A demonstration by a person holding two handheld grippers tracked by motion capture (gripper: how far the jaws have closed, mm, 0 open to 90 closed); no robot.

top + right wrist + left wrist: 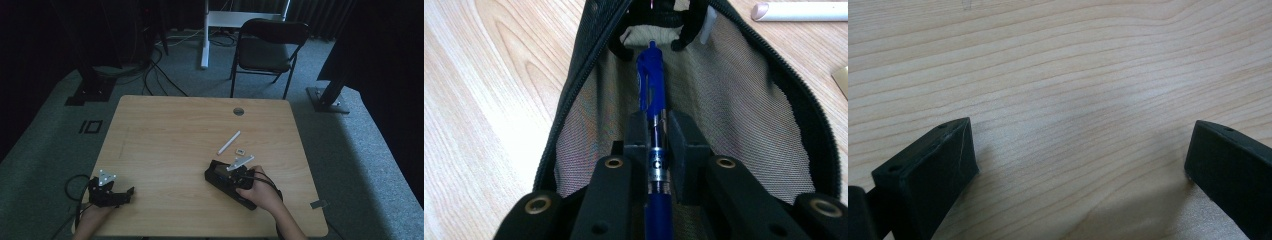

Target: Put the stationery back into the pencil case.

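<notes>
Black jaws of the right gripper (657,135) are pinching a blue pen (655,100) along its barrel, holding it inside the open mouth of a black mesh pencil case (744,90) that is lying on the table (165,135). Seen from the high view, this gripper (220,175) is working near the table's right front, with a white stick (228,142) and a small dark piece (240,150) lying just beyond it. At the left front corner, the left gripper (125,192) is resting with its jaws standing wide apart over bare light wood grain, holding nothing. Beyond the table, grey carpet (350,145) is carrying a folding chair (267,47), trailing cables (150,75) and dark stand bases (327,100).
</notes>
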